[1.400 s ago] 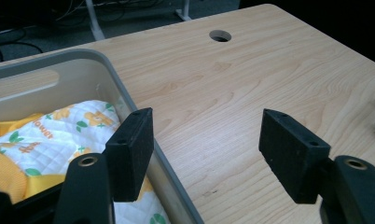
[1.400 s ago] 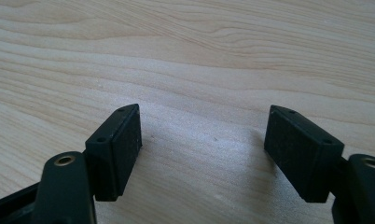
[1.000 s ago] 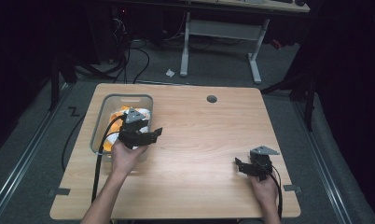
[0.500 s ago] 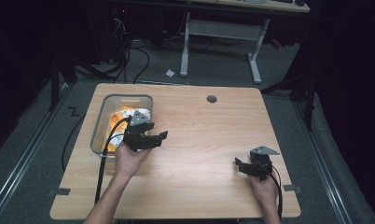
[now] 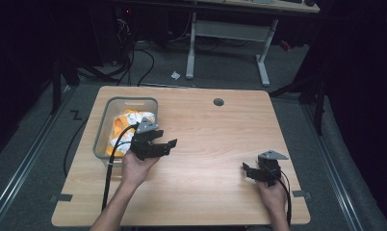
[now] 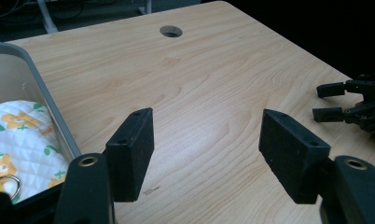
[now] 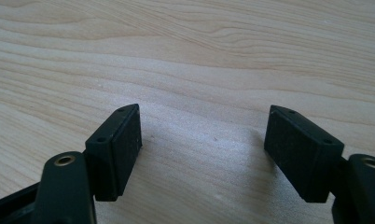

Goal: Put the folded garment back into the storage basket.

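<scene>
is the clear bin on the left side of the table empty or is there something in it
Not empty. The clear bin holds a white quilted cloth printed with orange flowers and green leaves, bunched up inside.

Light wood-grain table (image 5: pixel 206 192), pale and streaky, with a dark grey round hole (image 5: pixel 218 102) near its far edge. Translucent grey bin (image 5: pixel 101 126), and inside it a white quilted cloth (image 6: pixel 22 140) dotted with orange flowers and green leaves. Both grippers are matte black, the left gripper (image 6: pixel 206 140) and the right gripper (image 7: pixel 204 140), fingers (image 6: pixel 129 149) black too, brass-coloured rivets at their bases. Black cable (image 5: pixel 109 168), grey floor (image 5: pixel 32 159).
</scene>
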Demonstrator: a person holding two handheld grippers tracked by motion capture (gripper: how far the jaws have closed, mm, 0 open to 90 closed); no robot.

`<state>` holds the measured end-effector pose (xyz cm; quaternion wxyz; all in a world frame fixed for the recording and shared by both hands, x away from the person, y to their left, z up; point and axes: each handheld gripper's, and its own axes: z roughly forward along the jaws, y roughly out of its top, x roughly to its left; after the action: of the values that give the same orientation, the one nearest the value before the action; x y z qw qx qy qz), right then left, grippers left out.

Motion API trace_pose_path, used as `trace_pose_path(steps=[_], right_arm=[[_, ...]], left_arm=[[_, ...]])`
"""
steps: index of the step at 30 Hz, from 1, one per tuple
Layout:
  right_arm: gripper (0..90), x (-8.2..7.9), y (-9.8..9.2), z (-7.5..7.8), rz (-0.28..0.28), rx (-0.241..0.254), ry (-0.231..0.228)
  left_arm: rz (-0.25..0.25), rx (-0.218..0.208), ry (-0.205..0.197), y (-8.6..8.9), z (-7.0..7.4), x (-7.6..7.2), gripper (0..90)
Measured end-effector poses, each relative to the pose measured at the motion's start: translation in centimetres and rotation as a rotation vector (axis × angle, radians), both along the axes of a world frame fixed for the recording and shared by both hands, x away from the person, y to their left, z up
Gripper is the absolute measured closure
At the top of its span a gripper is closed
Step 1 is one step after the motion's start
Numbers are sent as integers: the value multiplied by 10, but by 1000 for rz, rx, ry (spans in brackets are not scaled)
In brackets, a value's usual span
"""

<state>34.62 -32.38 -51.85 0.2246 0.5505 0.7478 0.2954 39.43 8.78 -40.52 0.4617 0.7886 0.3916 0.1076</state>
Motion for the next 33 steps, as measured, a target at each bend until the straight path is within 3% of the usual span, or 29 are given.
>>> trace_pose_path(steps=[20,26,33], right_arm=[[277,0,0,0,0,0,0],[277,0,0,0,0,0,0],[277,0,0,0,0,0,0]], left_arm=[[-51,9,3,-16,-7,-13,359],[-54,33,-4,-22,-10,-16,358],[-69,30,12,-28,-16,-21,358]])
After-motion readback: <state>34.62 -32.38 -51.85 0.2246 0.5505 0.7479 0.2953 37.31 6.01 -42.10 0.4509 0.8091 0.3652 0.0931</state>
